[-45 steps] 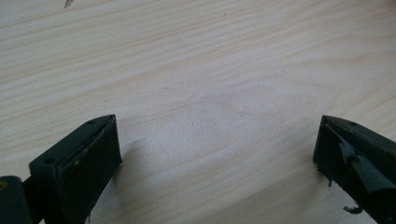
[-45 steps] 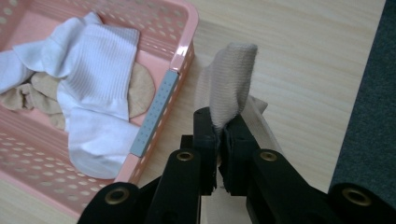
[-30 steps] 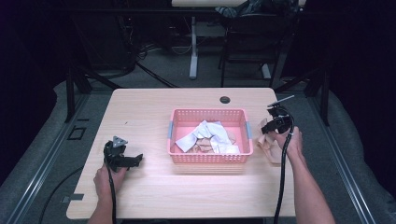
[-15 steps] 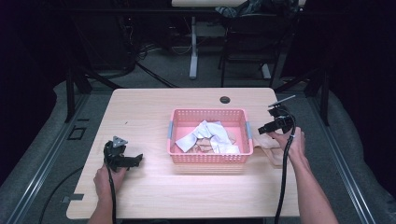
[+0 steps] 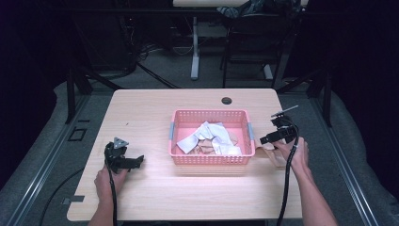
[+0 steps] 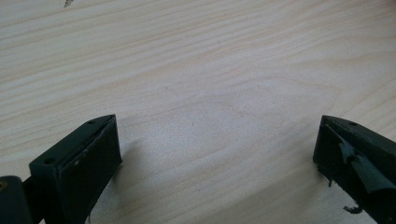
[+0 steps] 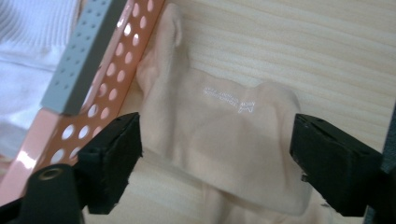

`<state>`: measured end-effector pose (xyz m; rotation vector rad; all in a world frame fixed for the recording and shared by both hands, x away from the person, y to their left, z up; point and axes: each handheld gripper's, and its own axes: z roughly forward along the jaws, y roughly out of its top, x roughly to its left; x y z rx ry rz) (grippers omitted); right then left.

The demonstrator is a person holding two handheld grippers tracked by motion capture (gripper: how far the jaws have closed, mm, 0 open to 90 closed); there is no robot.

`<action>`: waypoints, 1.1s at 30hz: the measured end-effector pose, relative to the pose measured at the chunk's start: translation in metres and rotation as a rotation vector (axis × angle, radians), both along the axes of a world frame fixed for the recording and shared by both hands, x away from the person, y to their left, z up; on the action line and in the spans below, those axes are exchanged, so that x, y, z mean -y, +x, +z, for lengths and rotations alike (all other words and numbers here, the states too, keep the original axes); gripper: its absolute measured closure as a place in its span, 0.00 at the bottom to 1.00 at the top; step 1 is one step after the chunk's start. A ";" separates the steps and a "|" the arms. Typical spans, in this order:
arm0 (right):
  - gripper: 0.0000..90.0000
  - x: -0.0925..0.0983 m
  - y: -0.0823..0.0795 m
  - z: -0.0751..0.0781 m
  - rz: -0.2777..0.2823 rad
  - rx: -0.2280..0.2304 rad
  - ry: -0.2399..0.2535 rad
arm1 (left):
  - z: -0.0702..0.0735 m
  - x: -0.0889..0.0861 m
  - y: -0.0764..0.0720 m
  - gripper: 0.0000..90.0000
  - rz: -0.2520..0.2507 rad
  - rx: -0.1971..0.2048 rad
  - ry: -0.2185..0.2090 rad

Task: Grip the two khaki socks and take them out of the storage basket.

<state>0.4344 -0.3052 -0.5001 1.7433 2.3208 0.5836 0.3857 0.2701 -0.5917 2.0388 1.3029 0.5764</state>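
High view: pink basket (image 5: 211, 157) mid-table (image 5: 155, 108) with white cloths (image 5: 214, 136) inside. Right gripper (image 5: 266, 139) sits just right of it, over a beige sock (image 5: 277, 157) lying on the wood. Left gripper (image 5: 137, 161) rests at front left.

Left gripper view: jaws wide apart, bare wood between.

Right gripper view: jaws have just been opening and stand wide, beige sock (image 7: 219, 126) lying loose between them, touching the basket wall (image 7: 100, 88). Small white print on the sock, unreadable.
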 end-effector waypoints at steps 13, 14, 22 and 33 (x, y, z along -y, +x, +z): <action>0.02 0.006 -0.055 0.017 0.026 0.062 0.058 | 0.000 0.000 0.000 0.00 0.001 0.000 0.000; 0.02 0.006 -0.059 0.016 0.033 0.059 0.060 | 0.000 0.000 0.000 0.00 0.001 0.000 0.000; 0.01 0.008 -0.091 0.005 0.095 0.026 0.023 | 0.000 0.000 0.000 0.00 0.002 -0.001 -0.001; 0.00 0.017 -0.118 -0.026 0.112 -0.049 -0.063 | 0.000 0.000 0.000 0.00 0.002 -0.001 0.001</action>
